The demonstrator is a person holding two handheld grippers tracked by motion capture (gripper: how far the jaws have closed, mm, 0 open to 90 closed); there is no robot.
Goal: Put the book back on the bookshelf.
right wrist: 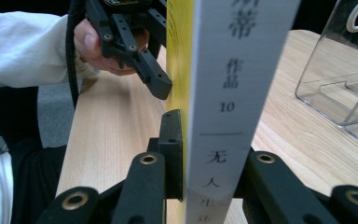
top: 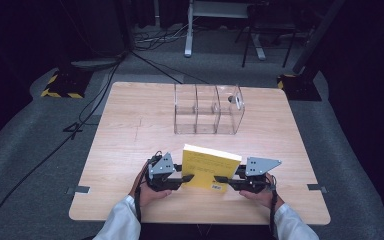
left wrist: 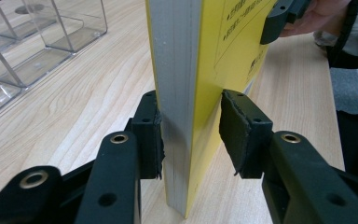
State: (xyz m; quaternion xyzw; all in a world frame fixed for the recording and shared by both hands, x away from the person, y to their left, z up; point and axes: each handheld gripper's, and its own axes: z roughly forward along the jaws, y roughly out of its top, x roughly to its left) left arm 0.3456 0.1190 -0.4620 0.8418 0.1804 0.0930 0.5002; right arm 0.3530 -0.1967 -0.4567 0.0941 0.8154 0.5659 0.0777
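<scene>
Yellow book (top: 209, 166) stands upright on wooden table (top: 130, 130), near front edge, betw both grippers. Left gripper (left wrist: 190, 135) straddles the page-edge side low down: one pad (left wrist: 150, 135) touching the book, other pad (left wrist: 235, 135) just off the yellow cover, so jaws spread, not clamped. Right gripper (right wrist: 209, 154) is at the spine end (right wrist: 233, 93), white w/ printed chars; jaws sit tight either side, looks clenched on the book. Clear 3-compartment organizer (top: 208, 108) sits further back on table, apart from book. White sleeves (top: 122, 220) at bottom of high view.
</scene>
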